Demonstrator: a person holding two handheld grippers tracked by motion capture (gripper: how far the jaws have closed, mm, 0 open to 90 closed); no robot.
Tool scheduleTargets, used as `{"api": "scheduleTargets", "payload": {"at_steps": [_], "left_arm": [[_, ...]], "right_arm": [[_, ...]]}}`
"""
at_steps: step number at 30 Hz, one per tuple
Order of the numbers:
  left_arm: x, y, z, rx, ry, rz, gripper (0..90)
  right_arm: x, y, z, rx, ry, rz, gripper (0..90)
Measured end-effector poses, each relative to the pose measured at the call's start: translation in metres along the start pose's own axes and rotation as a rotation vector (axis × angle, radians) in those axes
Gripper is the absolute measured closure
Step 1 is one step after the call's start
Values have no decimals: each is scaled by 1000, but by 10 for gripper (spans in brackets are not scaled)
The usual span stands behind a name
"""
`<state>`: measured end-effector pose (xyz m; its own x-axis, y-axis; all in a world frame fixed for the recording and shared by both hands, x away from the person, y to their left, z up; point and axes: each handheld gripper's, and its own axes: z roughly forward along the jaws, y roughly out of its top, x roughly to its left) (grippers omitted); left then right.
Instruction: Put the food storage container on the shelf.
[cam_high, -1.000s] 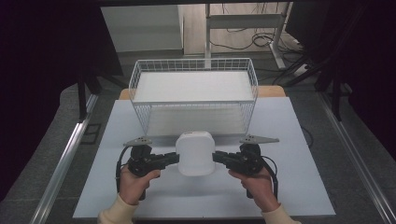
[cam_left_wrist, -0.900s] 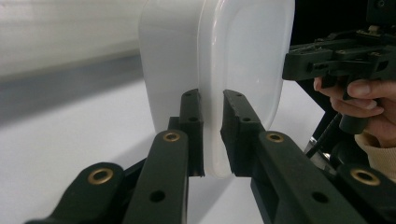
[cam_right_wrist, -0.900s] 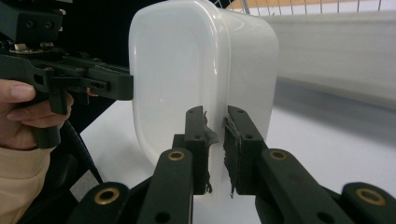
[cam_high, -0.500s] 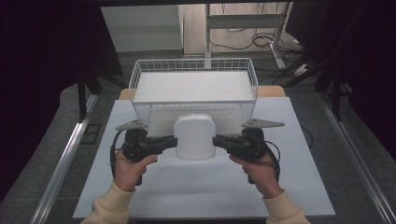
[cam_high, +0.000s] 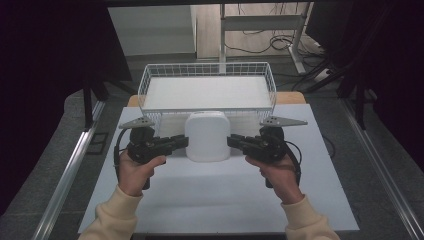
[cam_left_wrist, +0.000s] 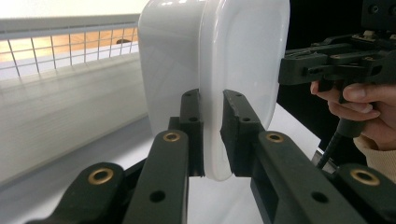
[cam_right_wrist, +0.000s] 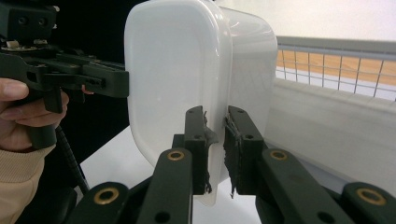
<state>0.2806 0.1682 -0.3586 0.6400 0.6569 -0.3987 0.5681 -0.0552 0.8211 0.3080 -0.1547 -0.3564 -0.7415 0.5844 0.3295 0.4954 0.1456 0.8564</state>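
**Two Grippers Carry a White Tub Toward the Wire Basket**

White tabletop (cam_high: 210, 200) under dim room light sets the scene: a person seated at the near edge holds a white plastic container (cam_high: 207, 136) off the surface, just in front of the wire basket (cam_high: 150, 82). The left gripper (cam_high: 181, 142) is clamped on the container's protruding rim at one side, and the right gripper (cam_high: 234, 142) is clamped on the same rim at the other; both sets of jaws pinch the thin lip between their pads, as each gripper's own camera makes plain. The container hangs level between them, its top about even with the basket's near wall.

Judged from how things lie, the pick-up is done and the carry is partway through. What remains is to clear the basket's near wall, move the container over the basket's white floor and set it down inside before letting go.

That near wall is the one obstacle in the path. Beyond the basket stand a desk frame (cam_high: 260, 22) and loose floor cables (cam_high: 270, 42), well away from the work.
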Motion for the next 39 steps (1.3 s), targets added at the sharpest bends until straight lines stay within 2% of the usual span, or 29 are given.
{"api": "scheduleTargets", "payload": {"at_steps": [6, 17, 23, 29, 35, 39], "left_arm": [[0, 14, -1, -4, 4, 11, 793], [2, 54, -2, -6, 7, 38, 793], [11, 78, 0, -6, 1, 35, 795], [24, 105, 7, 19, 8, 26, 795], [37, 122, 13, 15, -18, -2, 797], [45, 129, 19, 21, -21, -20, 796]], "right_arm": [[-1, 13, -1, -3, -8, -9, 799], [-7, 48, -3, -17, -6, -10, 798], [-20, 73, 4, -16, 5, 7, 797], [-34, 92, 14, -7, 15, 30, 797], [-45, 107, 19, -1, 24, 51, 797], [-52, 123, 24, 23, 8, 59, 797]]}}
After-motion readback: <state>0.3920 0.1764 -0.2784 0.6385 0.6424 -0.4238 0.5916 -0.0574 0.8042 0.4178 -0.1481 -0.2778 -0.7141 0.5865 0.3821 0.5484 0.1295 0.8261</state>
